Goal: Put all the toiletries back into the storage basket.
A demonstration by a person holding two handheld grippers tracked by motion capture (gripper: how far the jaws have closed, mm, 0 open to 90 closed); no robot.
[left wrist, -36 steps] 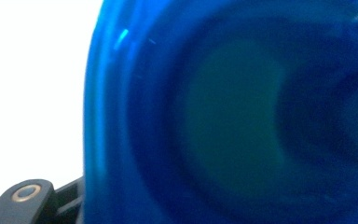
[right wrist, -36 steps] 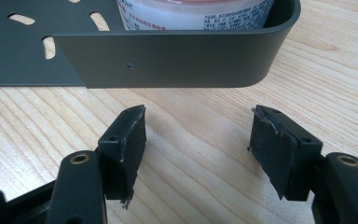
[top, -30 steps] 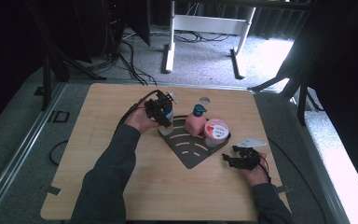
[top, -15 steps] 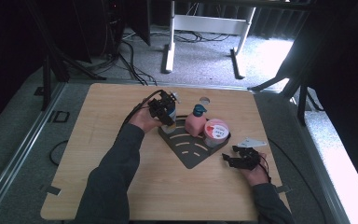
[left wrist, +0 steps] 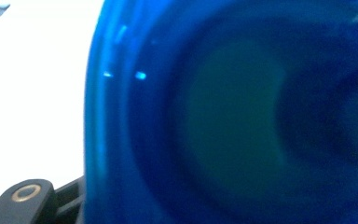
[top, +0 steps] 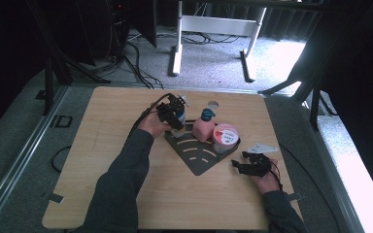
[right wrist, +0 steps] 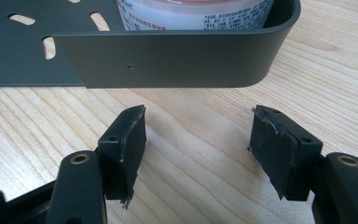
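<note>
The blue bottle (top: 178,118) stands upright at the left corner of the dark slotted tray (top: 199,158), at or just beyond its left end, toward the far middle of the desk (top: 102,165). The left gripper (top: 171,112) is closed on it: in the high view the jaws sit either side of its upper part, and in the left gripper view the bottle (left wrist: 233,121) presses right up against the camera as glossy, see-through blue plastic with small highlights. I judge it light and fairly stiff but smooth, so it could slip or twist between flat pads; a hold on the body below the pale cap looks safer than one on the cap itself. Too much squeeze might dent a thin wall. No writing on it can be read.

Next along the tray stand a pink bottle (top: 203,129) with a teal cap, then a round tub (top: 225,137) with a pink and white lid. In the right gripper view the tub (right wrist: 196,11) carries fine printed text, too small to read, behind the tray's curved rim (right wrist: 177,58).

The right gripper (top: 249,165) rests on the desk just beside that rim, its jaws standing apart with nothing between them, only bare wood.
</note>
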